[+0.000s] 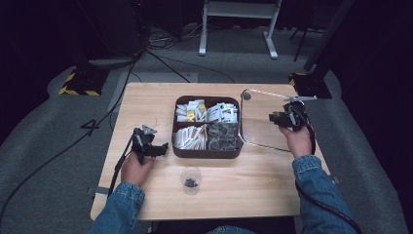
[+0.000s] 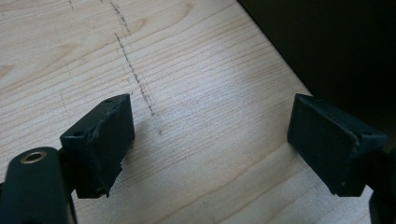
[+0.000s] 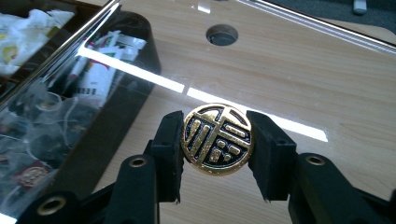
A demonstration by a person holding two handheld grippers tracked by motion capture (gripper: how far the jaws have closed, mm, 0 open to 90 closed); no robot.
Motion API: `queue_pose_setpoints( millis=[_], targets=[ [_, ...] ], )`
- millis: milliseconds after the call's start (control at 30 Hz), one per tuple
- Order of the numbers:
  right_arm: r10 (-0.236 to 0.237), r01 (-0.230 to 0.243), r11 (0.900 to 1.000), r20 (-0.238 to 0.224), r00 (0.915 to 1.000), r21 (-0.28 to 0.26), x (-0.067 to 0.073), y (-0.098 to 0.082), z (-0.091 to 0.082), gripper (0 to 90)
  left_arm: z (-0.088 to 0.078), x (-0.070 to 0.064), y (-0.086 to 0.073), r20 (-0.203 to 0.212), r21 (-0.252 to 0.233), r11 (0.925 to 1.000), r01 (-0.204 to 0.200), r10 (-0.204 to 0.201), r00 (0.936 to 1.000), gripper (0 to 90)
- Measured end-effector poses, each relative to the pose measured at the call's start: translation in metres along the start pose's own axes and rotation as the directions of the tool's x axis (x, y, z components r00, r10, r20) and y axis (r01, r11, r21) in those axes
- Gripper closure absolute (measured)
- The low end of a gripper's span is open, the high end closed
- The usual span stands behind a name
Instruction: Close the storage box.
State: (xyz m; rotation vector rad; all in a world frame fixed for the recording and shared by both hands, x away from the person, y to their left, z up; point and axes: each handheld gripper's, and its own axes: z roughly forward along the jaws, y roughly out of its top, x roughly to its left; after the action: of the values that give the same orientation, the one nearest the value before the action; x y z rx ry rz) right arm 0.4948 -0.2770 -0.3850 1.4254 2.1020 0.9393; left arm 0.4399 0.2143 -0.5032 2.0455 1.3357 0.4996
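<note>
The right gripper [image 3: 215, 140] clamps the gold knob [image 3: 217, 139] of the glass lid [image 1: 263, 122], which tilts, its long axis running 12 to 6 o'clock; the left gripper [image 2: 210, 144] gapes empty.

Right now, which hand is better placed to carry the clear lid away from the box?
Right. The right gripper is already clamped on the gold knob of the glass lid, tilted beside the box. The left gripper sits open and empty over the table.
</note>
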Motion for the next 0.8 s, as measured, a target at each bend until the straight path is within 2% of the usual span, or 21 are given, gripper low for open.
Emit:
queue_pose_setpoints(
  millis=[333, 800],
  targets=[
    [-0.060, 0.059, 0.998, -0.041, 0.9973, -0.017, 0.034, 0.019, -0.012, 57.9, 0.000, 0.001, 0.000, -0.009, 0.001, 1.0000, 0.007, -0.007, 0.9999, 13.6],
    [-0.092, 0.088, 0.995, -0.099, 0.9908, -0.041, 0.067, 0.034, -0.017, 57.9, 0.000, 0.001, 0.000, -0.010, 0.001, 1.0000, 0.005, -0.005, 0.9999, 13.6]
  ],
)
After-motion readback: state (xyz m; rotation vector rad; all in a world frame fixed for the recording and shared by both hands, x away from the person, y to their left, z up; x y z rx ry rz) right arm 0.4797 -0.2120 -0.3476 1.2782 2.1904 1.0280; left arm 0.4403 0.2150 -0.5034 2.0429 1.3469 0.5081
